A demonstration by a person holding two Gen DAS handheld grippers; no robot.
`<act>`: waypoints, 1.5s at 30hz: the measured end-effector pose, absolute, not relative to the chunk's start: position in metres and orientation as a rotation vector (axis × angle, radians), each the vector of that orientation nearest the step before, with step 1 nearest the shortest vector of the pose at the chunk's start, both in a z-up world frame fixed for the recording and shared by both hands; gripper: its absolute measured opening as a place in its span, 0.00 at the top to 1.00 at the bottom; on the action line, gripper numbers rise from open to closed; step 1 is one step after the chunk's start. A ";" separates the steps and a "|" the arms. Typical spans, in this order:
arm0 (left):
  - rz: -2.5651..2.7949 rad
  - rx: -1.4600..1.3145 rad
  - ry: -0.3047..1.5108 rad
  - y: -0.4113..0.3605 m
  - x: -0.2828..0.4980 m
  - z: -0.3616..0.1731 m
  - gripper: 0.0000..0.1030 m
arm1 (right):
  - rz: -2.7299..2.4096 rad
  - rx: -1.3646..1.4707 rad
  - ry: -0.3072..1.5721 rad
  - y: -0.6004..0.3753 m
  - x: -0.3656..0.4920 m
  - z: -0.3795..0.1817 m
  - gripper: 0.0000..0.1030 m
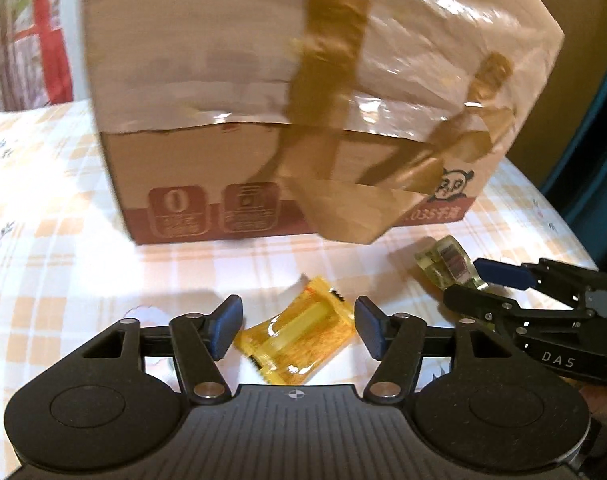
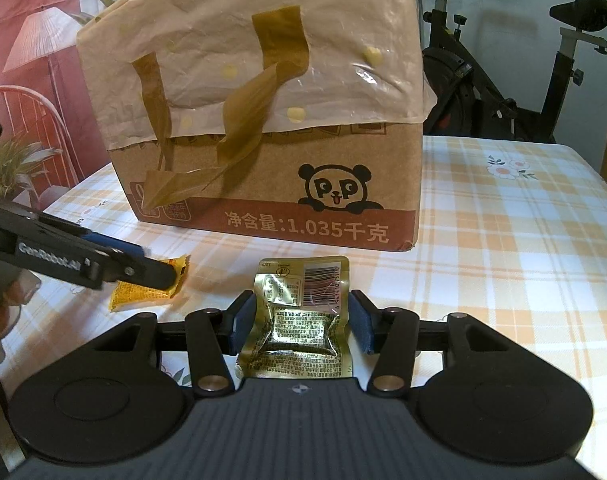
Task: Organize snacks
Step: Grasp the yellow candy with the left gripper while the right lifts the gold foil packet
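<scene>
A yellow snack packet (image 1: pixel 299 340) lies flat on the checked tablecloth between the fingers of my left gripper (image 1: pixel 297 308), whose blue pads stand just off its edges, so the gripper is open. In the right wrist view the left gripper (image 2: pixel 155 264) reaches over that yellow packet (image 2: pixel 143 294) from the left. My right gripper (image 2: pixel 300 296) is shut on a gold foil snack packet (image 2: pixel 299 320) with a barcode, its pads pressing both sides. From the left wrist view the right gripper (image 1: pixel 465 278) and its gold packet (image 1: pixel 447 264) sit at the right.
A cardboard box (image 2: pixel 263 184) with a panda print, capped by a taped plastic bag, stands just behind both packets. The table (image 2: pixel 503 240) stretches to the right of it. An exercise bike (image 2: pixel 503 80) stands behind the table, a plant (image 2: pixel 11 168) at the left.
</scene>
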State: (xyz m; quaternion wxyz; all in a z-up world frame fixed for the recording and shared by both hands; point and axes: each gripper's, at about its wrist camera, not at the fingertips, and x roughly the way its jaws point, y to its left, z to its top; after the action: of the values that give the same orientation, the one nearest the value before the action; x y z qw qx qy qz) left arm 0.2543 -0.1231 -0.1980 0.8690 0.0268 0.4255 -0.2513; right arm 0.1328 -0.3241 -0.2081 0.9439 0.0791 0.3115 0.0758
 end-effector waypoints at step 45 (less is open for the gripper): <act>-0.472 0.144 0.805 -0.121 0.238 -0.212 0.64 | 0.155 0.090 0.653 -0.317 0.132 -0.207 0.45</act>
State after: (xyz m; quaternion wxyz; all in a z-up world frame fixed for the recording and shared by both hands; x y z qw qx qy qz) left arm 0.2378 -0.1210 -0.2115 0.8906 0.0692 0.3878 -0.2274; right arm 0.1318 -0.3171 -0.2071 0.9433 0.0440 0.3202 0.0761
